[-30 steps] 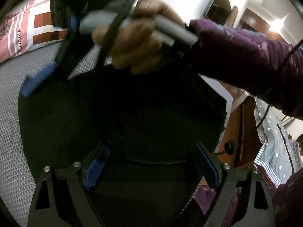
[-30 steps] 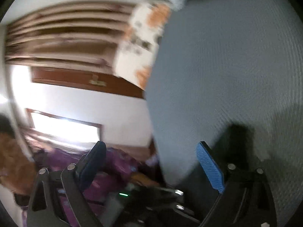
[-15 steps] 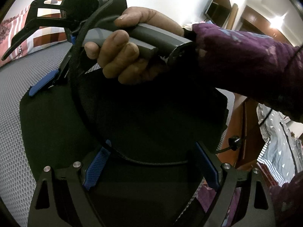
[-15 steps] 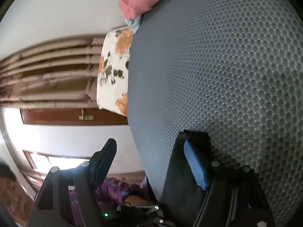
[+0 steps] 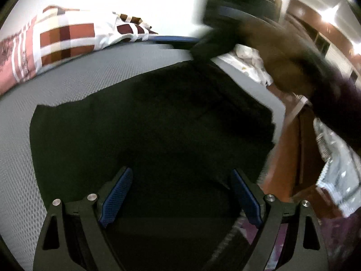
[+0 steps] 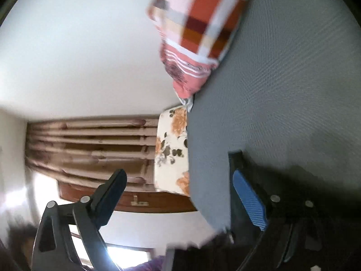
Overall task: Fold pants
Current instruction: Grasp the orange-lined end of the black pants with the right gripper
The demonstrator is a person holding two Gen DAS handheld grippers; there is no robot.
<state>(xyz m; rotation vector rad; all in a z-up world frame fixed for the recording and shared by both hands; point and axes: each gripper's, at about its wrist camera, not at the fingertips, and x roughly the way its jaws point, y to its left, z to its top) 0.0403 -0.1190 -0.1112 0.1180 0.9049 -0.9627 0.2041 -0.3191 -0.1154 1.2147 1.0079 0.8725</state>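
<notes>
Left wrist view: our left claw (image 5: 180, 198) hangs with its 2 blue-padded fingers spread wide and nothing between them, low in the frame over the black pants (image 5: 144, 131). The pants lie flat on the grey mesh bed (image 5: 74, 74), filling the middle of the frame, with 1 corner at center left and an edge running along the right toward the bed's rim. A checked pillow (image 5: 61, 43) sits at upper left. At upper right our right hand (image 5: 286, 61) shows blurred, above the far edge of the cloth.

Right wrist view: our right claw (image 6: 180, 198) also stands parted and empty, the frame tilted, with the bed at right and a dark bit of cloth at lower right.

We judge the pants soft, light and limp, likely to sag and crease if lifted from 1 point. We would pinch an edge or corner with each claw, near the hem or waistband, so the layer travels flat. Which end is which, we cannot tell in this dark cloth.
</notes>
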